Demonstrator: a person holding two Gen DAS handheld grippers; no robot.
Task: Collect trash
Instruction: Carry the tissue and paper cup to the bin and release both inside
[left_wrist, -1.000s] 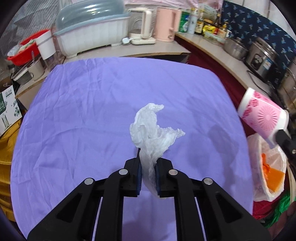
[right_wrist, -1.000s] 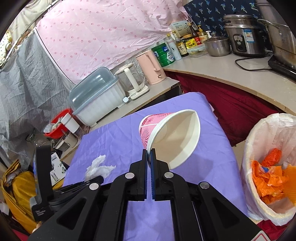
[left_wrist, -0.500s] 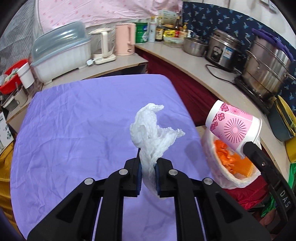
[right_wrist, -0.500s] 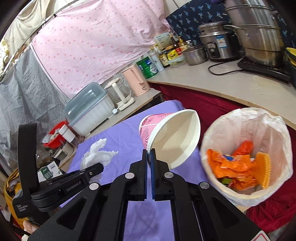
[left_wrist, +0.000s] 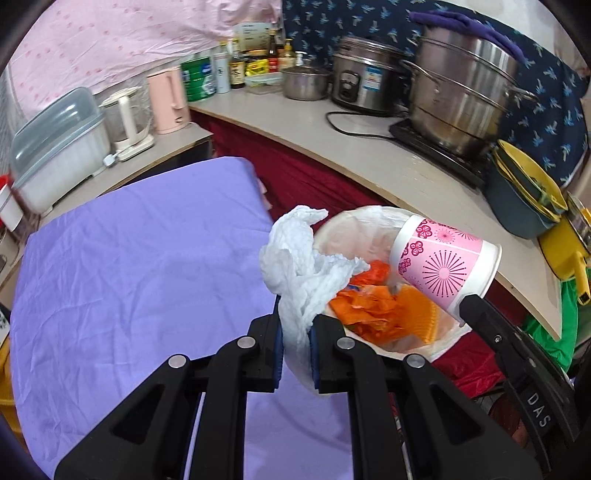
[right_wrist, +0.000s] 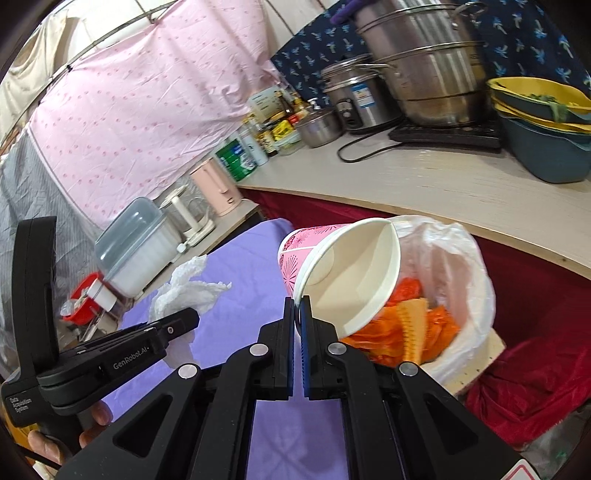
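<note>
My left gripper (left_wrist: 296, 325) is shut on a crumpled white tissue (left_wrist: 304, 266) and holds it over the right edge of the purple table, next to the bin. The tissue also shows in the right wrist view (right_wrist: 184, 286). My right gripper (right_wrist: 298, 308) is shut on the rim of a pink flowered paper cup (right_wrist: 343, 273), tilted on its side above the bin; the cup also shows in the left wrist view (left_wrist: 445, 267). The bin (right_wrist: 465, 269) has a white bag liner and holds orange wrappers (left_wrist: 373, 306).
The purple-clothed table (left_wrist: 140, 266) lies to the left. A curved counter (left_wrist: 369, 162) behind the bin carries steel pots (left_wrist: 461, 96), a rice cooker, bottles, a pink kettle (left_wrist: 168, 99) and stacked bowls (right_wrist: 543, 122). Red cloth (right_wrist: 524, 376) hangs below.
Both grippers have swung right from above the table to the bin. The tissue and the cup now hang at the bin's opening, still gripped.
</note>
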